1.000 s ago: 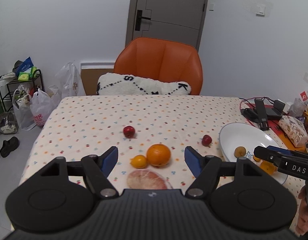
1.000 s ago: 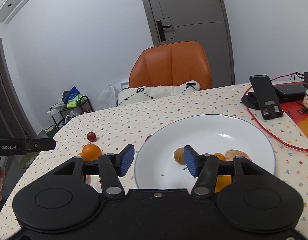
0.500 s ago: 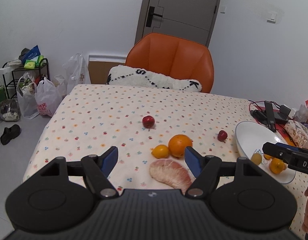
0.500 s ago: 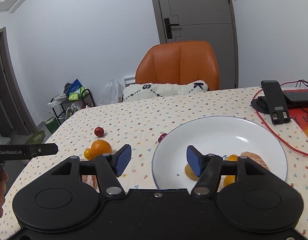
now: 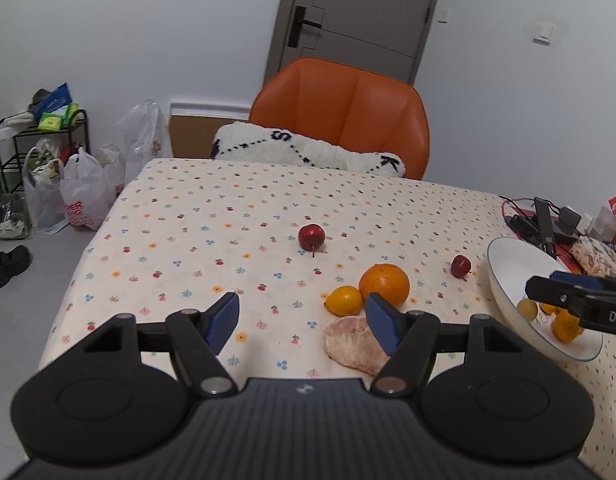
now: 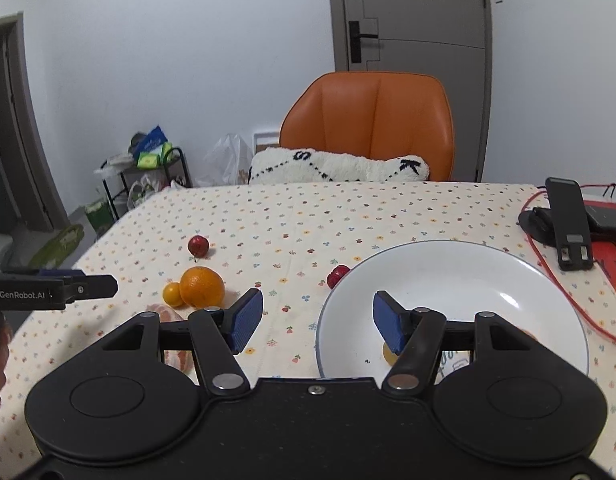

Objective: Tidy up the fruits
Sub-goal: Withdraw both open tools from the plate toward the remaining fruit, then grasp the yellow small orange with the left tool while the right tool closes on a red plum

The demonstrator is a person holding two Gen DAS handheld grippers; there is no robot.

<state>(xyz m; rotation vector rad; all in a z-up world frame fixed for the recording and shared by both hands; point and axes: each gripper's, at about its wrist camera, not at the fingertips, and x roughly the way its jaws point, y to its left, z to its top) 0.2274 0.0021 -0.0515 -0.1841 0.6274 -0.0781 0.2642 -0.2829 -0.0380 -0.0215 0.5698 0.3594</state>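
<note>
On the bench: a cloth with small flower and fruit prints (image 5: 211, 216) covers the top, and the fruits lie on it in a loose group.
Left tool (image 5: 302, 322): its blue pads stand wide apart with nothing between them; it hangs above the near part of the cloth.
Right tool (image 6: 318, 322): spread wide and empty, it sits over the near left rim of the white plate (image 6: 460, 264).
Large orange (image 5: 384, 284): on the cloth, touching the small yellow citrus (image 5: 344, 300) at its left.
Peeled pomelo piece (image 5: 354, 345): just in front of those two, partly behind the left tool's right finger.
Red fruit with stem (image 5: 311, 236): alone, farther back toward the middle of the bench.
Smaller red fruit (image 5: 460, 266): on the cloth just beside the plate's left rim.
Plate contents: in the left view a small yellow-brown fruit (image 5: 526, 309) and an orange piece (image 5: 566, 326) lie in it; the right tool hides most of them in its own view.
Right side of bench: a black phone stand (image 6: 568, 224) and a red cable (image 6: 564, 300) lie beyond the plate.
Behind the bench: an orange chair (image 5: 344, 116) holds a white cushion with black letters (image 5: 308, 152); a grey door (image 5: 360, 20) stands behind it.
Floor at left: a black rack (image 5: 39, 136) and plastic bags (image 5: 83, 196).
</note>
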